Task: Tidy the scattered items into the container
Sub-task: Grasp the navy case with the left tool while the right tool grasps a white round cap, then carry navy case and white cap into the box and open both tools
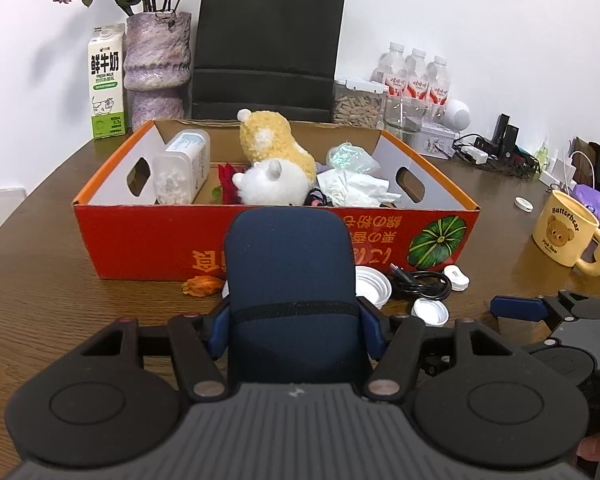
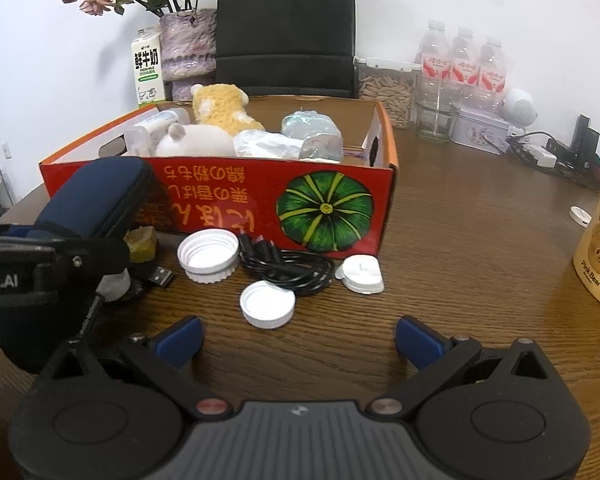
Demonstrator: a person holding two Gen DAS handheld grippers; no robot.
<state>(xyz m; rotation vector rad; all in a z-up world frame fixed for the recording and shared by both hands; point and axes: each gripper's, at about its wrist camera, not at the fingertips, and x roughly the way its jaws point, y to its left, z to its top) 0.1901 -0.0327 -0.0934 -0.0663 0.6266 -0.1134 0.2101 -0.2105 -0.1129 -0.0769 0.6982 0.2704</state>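
Note:
A navy zip case (image 1: 288, 256) stands upright between the blue pads of my left gripper (image 1: 294, 320), which is shut on its sides just in front of the red cardboard box (image 1: 140, 240). The right wrist view shows the case (image 2: 100, 196) lifted off the table at the box's (image 2: 220, 184) left front. My right gripper (image 2: 300, 338) is open and holds nothing. Ahead of it on the table lie two white caps (image 2: 208, 254) (image 2: 267, 304), a coiled black cable (image 2: 292, 268) and a white heart-shaped piece (image 2: 360, 274). Plush toys (image 1: 276, 160), a plastic jar (image 1: 180, 168) and tissue (image 1: 356, 188) lie in the box.
A yellow bear mug (image 1: 568, 232) stands at the right. Behind the box are a milk carton (image 1: 107, 84), a vase (image 1: 156, 64), a black paper bag (image 1: 268, 40), water bottles (image 1: 416, 76) and a tangle of chargers (image 1: 496, 148). An orange dried flower (image 1: 202, 285) lies by the box front.

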